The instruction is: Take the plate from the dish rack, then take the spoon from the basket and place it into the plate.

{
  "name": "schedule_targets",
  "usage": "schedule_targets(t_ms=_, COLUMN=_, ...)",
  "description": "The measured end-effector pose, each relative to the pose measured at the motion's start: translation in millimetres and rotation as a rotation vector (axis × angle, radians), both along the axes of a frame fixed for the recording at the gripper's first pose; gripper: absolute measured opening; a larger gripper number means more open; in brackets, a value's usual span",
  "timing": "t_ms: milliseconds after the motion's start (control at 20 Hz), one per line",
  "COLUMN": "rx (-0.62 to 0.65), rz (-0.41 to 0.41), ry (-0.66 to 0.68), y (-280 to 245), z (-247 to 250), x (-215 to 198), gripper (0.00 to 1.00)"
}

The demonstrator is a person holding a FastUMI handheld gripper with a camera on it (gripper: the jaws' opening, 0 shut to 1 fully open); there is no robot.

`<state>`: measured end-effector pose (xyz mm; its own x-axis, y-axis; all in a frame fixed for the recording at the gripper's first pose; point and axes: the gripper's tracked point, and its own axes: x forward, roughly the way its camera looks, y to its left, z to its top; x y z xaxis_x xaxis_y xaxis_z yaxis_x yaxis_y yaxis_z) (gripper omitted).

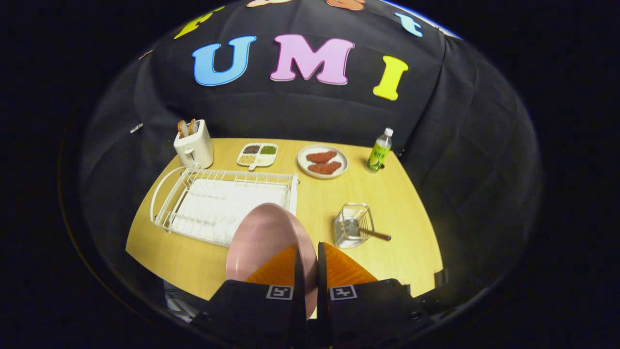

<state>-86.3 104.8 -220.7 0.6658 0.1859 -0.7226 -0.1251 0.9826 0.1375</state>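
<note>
Plate (264, 237): pink, held on edge, its rim pinched between the two fingers of the gripper (307, 257), which are closed on it with almost no gap. It hangs above the front part of the table (411, 203), overlapping the near right corner of the dish rack (213, 203). Risk: the hold is on the rim alone, so the plate may pivot or slip if tilted quickly, and a low swing could clip the rack's wire.

Dish rack: white wire, left half of the table, nothing standing in it.

Toaster (193, 145): white, back left corner, two slices up. Well apart from the work.

Dinner plate with two red pieces (323, 161): back edge, middle.

Divided dish (257, 155): back edge, between toaster and dinner plate.

Basket (353, 225): small wire one, right of the rack, just ahead of the fingers. Light; judged likely to tip or slide if the spoon is pulled sideways.

Bottle (379, 150): green label, back right corner, upright.

Spoon (370, 233): in the basket, handle leaning out to the right. Not yet taken.
</note>
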Motion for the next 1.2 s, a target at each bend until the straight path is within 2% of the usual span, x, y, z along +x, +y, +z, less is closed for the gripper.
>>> schedule_targets(t_ms=400, rx=0.218, rz=-0.034, ry=0.295, y=24.8, z=-113.3, x=-80.5, gripper=0.13)
schedule_targets(t_ms=550, rx=0.297, rz=-0.057, ry=0.343, y=43.2, z=-150.2, x=-82.0, gripper=0.13)
schedule_targets(t_ms=750, rx=0.413, rz=-0.088, ry=0.366, y=67.5, z=-173.4, x=-68.5, gripper=0.13)
schedule_targets(t_ms=950, rx=0.410, rz=-0.107, ry=0.335, y=72.5, z=-183.8, x=-43.7, gripper=0.12)
schedule_targets(t_ms=1100, rx=0.307, rz=-0.100, ry=0.329, y=67.6, z=-199.6, x=-38.3, gripper=0.15)
schedule_targets(t_ms=1200, rx=0.263, rz=-0.083, ry=0.324, y=64.0, z=-200.9, x=-41.3, gripper=0.13)
